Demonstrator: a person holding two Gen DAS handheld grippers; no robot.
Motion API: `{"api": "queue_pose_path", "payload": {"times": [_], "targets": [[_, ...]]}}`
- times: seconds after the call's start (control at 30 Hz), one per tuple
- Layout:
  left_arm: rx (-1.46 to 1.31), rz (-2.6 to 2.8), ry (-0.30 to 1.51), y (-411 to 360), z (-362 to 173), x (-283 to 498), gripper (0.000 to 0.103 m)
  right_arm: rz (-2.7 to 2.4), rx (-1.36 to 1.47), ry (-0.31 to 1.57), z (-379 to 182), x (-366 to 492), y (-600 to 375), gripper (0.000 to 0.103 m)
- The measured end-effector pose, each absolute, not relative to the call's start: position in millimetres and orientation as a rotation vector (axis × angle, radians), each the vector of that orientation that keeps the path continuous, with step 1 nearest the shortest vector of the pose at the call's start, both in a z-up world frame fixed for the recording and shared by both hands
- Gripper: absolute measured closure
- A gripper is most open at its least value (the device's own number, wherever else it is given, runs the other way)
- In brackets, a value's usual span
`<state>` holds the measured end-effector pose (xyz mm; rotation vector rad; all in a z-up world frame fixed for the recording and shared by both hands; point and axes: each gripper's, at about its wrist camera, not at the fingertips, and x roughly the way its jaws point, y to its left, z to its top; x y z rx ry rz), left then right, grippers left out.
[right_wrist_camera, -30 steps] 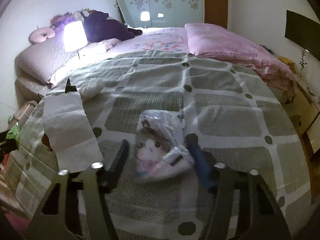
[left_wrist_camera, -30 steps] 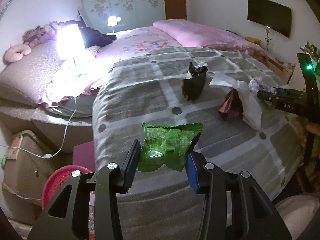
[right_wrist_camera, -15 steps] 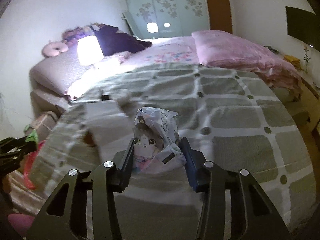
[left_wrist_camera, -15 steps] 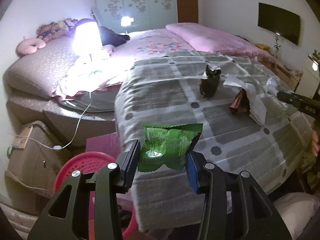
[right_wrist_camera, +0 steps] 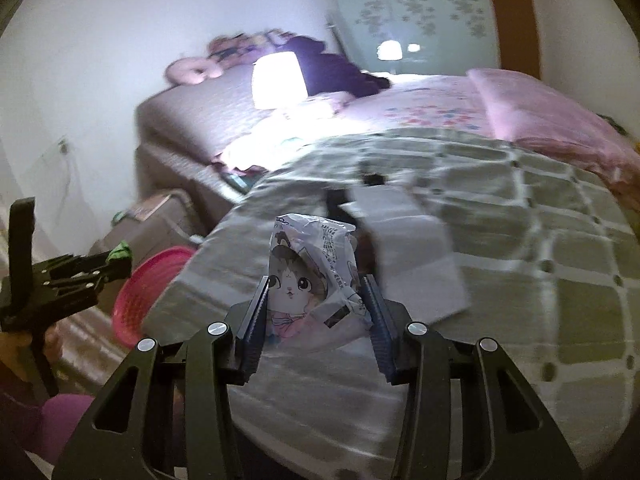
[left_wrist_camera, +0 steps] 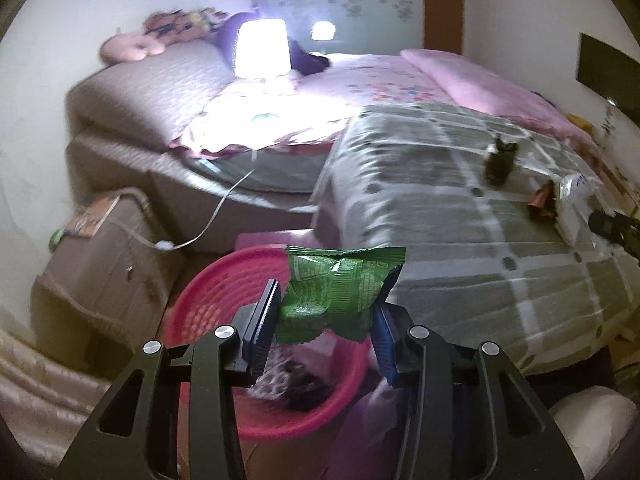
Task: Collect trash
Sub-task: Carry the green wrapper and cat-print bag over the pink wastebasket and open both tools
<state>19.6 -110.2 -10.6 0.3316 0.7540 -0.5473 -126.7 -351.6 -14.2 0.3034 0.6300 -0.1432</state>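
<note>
My left gripper (left_wrist_camera: 326,322) is shut on a green snack wrapper (left_wrist_camera: 340,292) and holds it above the pink trash basket (left_wrist_camera: 216,300) on the floor beside the bed. The basket holds some trash. My right gripper (right_wrist_camera: 316,312) is shut on a white wrapper with a cartoon cat (right_wrist_camera: 312,280), held over the bed's near corner. In the right wrist view the left gripper (right_wrist_camera: 80,272) and the basket (right_wrist_camera: 148,284) show at the left. A black wrapper (left_wrist_camera: 500,164), a brown wrapper (left_wrist_camera: 540,200) and white paper (right_wrist_camera: 404,248) lie on the grey checked blanket.
A lit lamp (left_wrist_camera: 262,48) stands on the bed's left side with a cord (left_wrist_camera: 216,216) trailing down. A brown box (left_wrist_camera: 100,264) stands left of the basket. Pink bedding (left_wrist_camera: 480,80) lies at the back. A white bag (left_wrist_camera: 592,420) is at the lower right.
My left gripper has swung left off the bed with the green wrapper to above the pink basket. My right gripper has closed on the cat wrapper, lifted it and moved left.
</note>
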Motion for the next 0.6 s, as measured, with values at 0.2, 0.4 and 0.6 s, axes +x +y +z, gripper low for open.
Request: {"api": "queue_pose_path", "payload": {"times": [0.2, 0.4, 0.6], "targets": [[0.328, -0.486, 0.777, -89, -19, 20, 0.062, -0.030, 0.271, 0.672, -15, -102, -314, 0.060], [0.288, -0.431, 0.807, -69, -25, 31, 0.062, 0.063, 0.230, 0.712, -15, -77, -278, 0.060], [0.282, -0.389, 0.821, -61, -32, 39, 0.062, 0.121, 0.195, 0.754, -19, -48, -252, 0.060]]}}
